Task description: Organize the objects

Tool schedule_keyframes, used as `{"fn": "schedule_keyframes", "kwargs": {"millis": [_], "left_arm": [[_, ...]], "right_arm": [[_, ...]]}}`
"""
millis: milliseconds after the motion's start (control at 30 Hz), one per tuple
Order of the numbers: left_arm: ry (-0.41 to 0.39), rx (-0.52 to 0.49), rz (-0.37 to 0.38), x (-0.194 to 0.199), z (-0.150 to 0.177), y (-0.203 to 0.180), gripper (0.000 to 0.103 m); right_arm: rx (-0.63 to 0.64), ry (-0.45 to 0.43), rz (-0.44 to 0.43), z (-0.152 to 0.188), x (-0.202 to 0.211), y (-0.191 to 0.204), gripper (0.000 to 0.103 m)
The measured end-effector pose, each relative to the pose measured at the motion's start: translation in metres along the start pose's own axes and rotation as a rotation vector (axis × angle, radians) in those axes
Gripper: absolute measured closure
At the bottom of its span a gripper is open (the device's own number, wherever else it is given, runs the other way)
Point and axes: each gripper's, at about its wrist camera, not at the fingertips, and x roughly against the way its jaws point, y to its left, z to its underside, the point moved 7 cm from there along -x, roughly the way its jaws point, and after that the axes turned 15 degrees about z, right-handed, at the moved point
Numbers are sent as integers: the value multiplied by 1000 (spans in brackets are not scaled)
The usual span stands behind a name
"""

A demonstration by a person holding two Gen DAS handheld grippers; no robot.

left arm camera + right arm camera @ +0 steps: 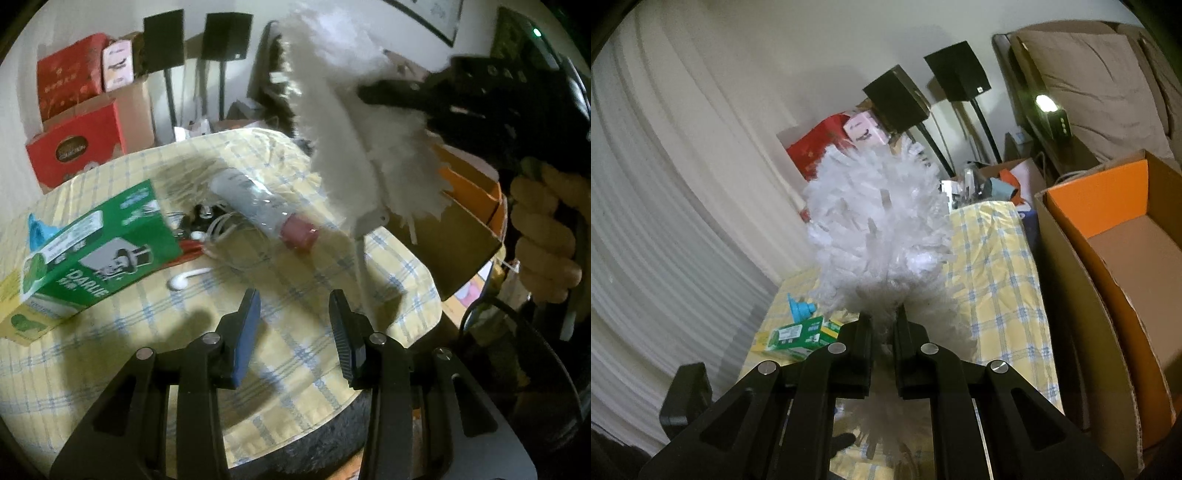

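The right gripper (882,325) is clamped on a white feather duster (879,221) (blurred) raised above the checked tablecloth (295,332); the left gripper (295,314) hangs over that cloth, jaws apart.

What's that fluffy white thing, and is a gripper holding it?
The right gripper is shut on a white feather duster, pinching its fluffy head near the base. The left gripper is open, holding nothing.
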Motion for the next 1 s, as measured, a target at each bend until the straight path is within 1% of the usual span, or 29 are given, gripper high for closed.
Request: {"fn": "schedule_keyframes", "kwargs": {"millis": [67, 100, 133, 200, 300, 367, 400, 467, 500, 567, 600, 667, 700, 733, 767, 800, 833, 900, 933, 1000], "left_arm": [[8, -6, 19, -6, 1, -6, 66], [15, -10, 30, -9, 2, -9, 62], [19, -12, 38, -11, 2, -12, 56], [18, -13, 62, -13, 5, -18, 52], [15, -4, 108, -12, 6, -24, 48], [16, 9, 137, -12, 7, -26, 47], [22, 17, 158, -13, 7, -27, 47], [43, 28, 176, -20, 8, -30, 46], [51, 24, 166, -25, 9, -32, 46], [74, -8, 98, -34, 11, -34, 47], [81, -21, 76, -37, 11, -36, 47], [80, -35, 78, -41, 13, -39, 48], [79, -38, 71, -43, 12, -40, 56], [78, -38, 62, -43, 13, -39, 70], [85, -29, 46, -45, 13, -35, 75], [93, -16, 51, -47, 13, -33, 82], [96, 19, 96, -47, 13, -30, 89], [99, 62, 145, -43, 12, -27, 95], [95, 64, 143, -41, 11, -25, 95], [60, 41, 93, -27, 7, -24, 96]], "right_arm": [[-7, 5, 5, 0, -2, -3, 95], [-10, 12, 7, 1, -4, -5, 95], [-13, 17, 9, 2, -5, -6, 95], [-15, 24, 12, 3, -8, -7, 95], [-14, 29, 10, 4, -9, -7, 95], [-12, 32, 9, 4, -10, -6, 95], [-12, 32, 9, 4, -10, -5, 95], [-12, 31, 7, 4, -10, -5, 95], [-14, 28, 8, 4, -10, -5, 95], [-18, 23, 10, 4, -10, -6, 95], [-17, 22, 11, 4, -10, -6, 95], [-18, 17, 9, 3, -9, -6, 95], [-19, 14, 9, 3, -8, -6, 95], [-20, 11, 9, 2, -6, -6, 95], [-22, 7, 7, 1, -5, -7, 95], [-23, 7, 6, 1, -4, -6, 95], [-28, 0, 6, 0, -2, -6, 95], [-29, -19, -3, -2, 5, -3, 95], [-22, -36, -11, -4, 10, 0, 95], [-8, -68, -24, -7, 21, 7, 95]]}}
